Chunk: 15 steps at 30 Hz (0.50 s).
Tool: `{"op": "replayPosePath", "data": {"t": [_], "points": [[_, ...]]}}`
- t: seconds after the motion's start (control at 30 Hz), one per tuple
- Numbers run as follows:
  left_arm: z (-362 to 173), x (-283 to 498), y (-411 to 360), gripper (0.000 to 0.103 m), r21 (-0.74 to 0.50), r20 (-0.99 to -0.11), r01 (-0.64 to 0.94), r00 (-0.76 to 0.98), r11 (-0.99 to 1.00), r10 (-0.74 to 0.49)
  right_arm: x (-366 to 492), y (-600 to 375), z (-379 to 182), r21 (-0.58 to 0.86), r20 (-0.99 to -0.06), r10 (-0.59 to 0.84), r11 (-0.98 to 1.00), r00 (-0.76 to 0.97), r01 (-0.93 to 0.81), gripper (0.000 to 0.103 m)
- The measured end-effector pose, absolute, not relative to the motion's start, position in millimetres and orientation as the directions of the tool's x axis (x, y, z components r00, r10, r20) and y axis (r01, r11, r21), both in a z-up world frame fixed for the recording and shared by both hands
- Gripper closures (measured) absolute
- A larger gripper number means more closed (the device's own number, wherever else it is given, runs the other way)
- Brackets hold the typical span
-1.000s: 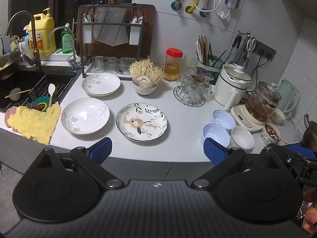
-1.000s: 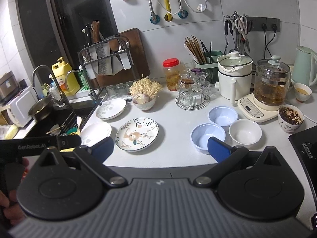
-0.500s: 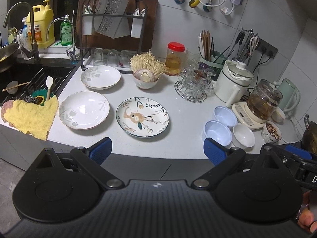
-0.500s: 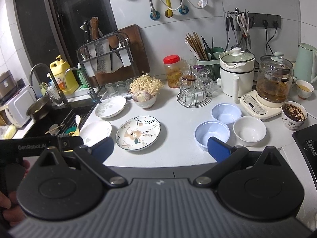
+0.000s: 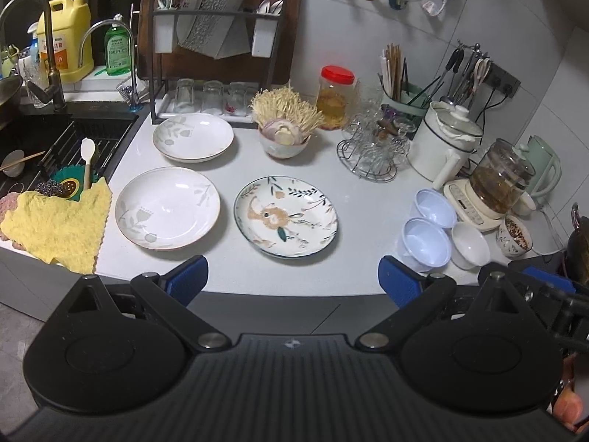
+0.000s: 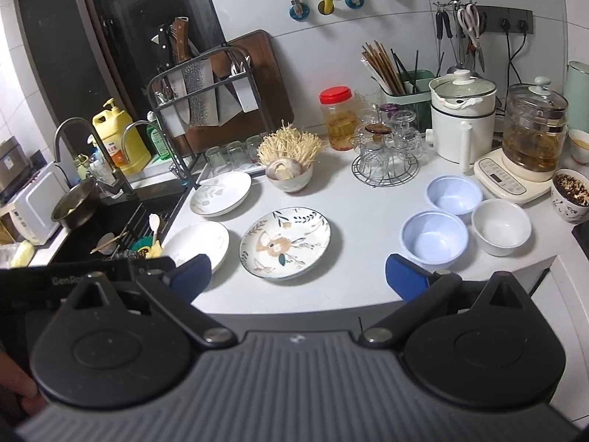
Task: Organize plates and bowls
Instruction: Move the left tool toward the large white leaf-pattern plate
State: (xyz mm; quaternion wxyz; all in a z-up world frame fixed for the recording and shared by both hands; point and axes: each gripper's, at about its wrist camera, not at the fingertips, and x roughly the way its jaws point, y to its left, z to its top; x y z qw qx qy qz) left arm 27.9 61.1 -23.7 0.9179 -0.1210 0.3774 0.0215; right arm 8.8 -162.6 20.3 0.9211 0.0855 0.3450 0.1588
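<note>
On the white counter (image 5: 360, 213) lie a patterned plate (image 5: 286, 216) in the middle, a white plate (image 5: 168, 208) to its left and another white plate (image 5: 193, 137) behind that. Two pale blue bowls (image 5: 427, 239) (image 5: 435, 208) and a white bowl (image 5: 470, 245) stand at the right. They also show in the right wrist view: patterned plate (image 6: 285, 242), blue bowls (image 6: 434, 241) (image 6: 454, 194), white bowl (image 6: 501, 226). My left gripper (image 5: 292, 281) is open and empty in front of the counter edge. My right gripper (image 6: 298, 278) is open and empty, also short of the edge.
A bowl of enoki mushrooms (image 5: 285, 129), a glass rack (image 5: 371, 147), a white pot (image 5: 445, 143), a glass kettle (image 5: 497, 184) and a knife rack (image 5: 217, 48) line the back. The sink (image 5: 55, 140) and a yellow cloth (image 5: 55, 224) are at the left.
Both grippers have risen and tilted a little, so the counter sits lower in view. Nothing on the counter has moved.
</note>
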Motion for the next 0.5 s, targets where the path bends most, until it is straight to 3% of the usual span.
{"op": "replayPosePath", "data": {"t": [0.5], "points": [[-31, 64, 149, 0.003, -0.213, -0.713, -0.123, 0.698, 0.969, -0.068, 40, -81, 12, 0.271, -0.612, 0.330, 0.941, 0.718, -0.202, 0.000]]}}
